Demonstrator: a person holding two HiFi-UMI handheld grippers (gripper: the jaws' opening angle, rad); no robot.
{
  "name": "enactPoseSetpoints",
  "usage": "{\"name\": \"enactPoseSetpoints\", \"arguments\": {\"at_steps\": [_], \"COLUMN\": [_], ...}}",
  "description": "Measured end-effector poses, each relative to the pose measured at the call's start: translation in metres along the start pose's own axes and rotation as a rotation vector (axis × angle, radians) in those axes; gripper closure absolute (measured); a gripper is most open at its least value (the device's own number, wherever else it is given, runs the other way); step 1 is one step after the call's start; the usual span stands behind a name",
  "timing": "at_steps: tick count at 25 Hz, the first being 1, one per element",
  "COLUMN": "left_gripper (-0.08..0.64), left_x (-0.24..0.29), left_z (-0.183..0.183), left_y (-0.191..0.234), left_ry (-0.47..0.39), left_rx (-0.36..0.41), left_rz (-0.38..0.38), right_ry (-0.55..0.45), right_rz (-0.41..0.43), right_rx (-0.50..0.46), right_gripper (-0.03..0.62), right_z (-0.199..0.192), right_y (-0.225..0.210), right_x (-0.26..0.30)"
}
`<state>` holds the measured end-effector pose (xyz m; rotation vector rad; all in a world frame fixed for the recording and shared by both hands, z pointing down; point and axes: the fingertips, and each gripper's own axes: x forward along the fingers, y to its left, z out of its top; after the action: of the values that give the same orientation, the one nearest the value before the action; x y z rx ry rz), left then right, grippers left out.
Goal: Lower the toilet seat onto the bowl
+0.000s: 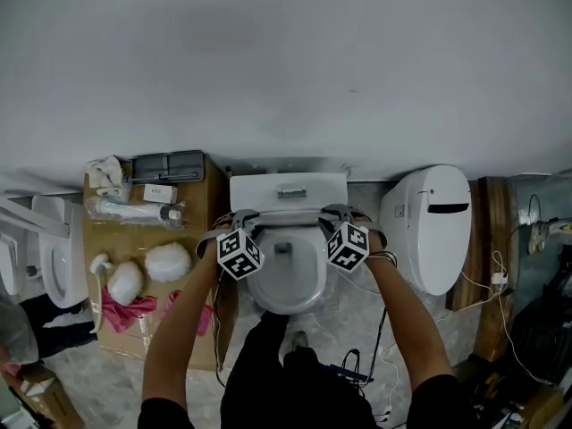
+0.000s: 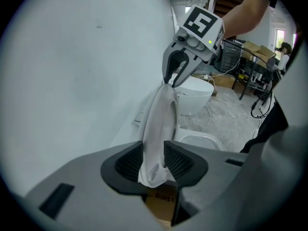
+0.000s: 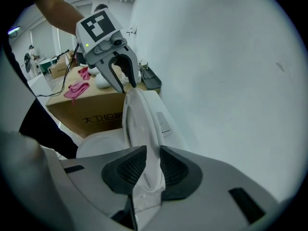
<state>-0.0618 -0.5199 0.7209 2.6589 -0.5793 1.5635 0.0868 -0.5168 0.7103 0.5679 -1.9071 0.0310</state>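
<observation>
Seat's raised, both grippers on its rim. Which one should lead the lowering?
Right, marginally. The right gripper has its jaws clamped narrowly on the toilet seat rim; the left gripper holds the opposite rim with wider jaws. Best lowered together.

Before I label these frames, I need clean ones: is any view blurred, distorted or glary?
Head view: evenly lit, sharp, the wall's base bowed by the wide lens. Left gripper view: fisheye with dark corners, toilet seat crisp, bright window at far right. Right gripper view: same fisheye, seat slightly soft nearest the lens.

White toilet seat [image 2: 161,124], near-upright and slightly tilted, above open white bowl [image 1: 286,304].
</observation>
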Motion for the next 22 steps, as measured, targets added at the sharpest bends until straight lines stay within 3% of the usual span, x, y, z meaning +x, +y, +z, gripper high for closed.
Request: {"name": "enactPoseSetpoints", "arguments": {"at_steps": [10,15,22], "left_gripper": [0.433,0.434,0.467], "left_x": [0.003,0.001,0.003], "left_z": [-0.003,-0.004,-0.011], "left_y": [0.002,-0.009,-0.030], "left_ry": [-0.013,0.001,0.010], "left_rx": [0.006,0.080,0.080], "left_rz": [0.016,-0.006,-0.013], "right_ry": [0.030,0.033,0.020], "right_rz": [0.019,0.039,0.064], "right_rx": [-0.064,-0.087,-0.116], "right_gripper": [0.494,0.514,0.523], "right_z": [-0.005,-0.008,-0.011], "right_y": [0.010,0.024,0.038], "right_x": [0.006,0.005,-0.002]}}
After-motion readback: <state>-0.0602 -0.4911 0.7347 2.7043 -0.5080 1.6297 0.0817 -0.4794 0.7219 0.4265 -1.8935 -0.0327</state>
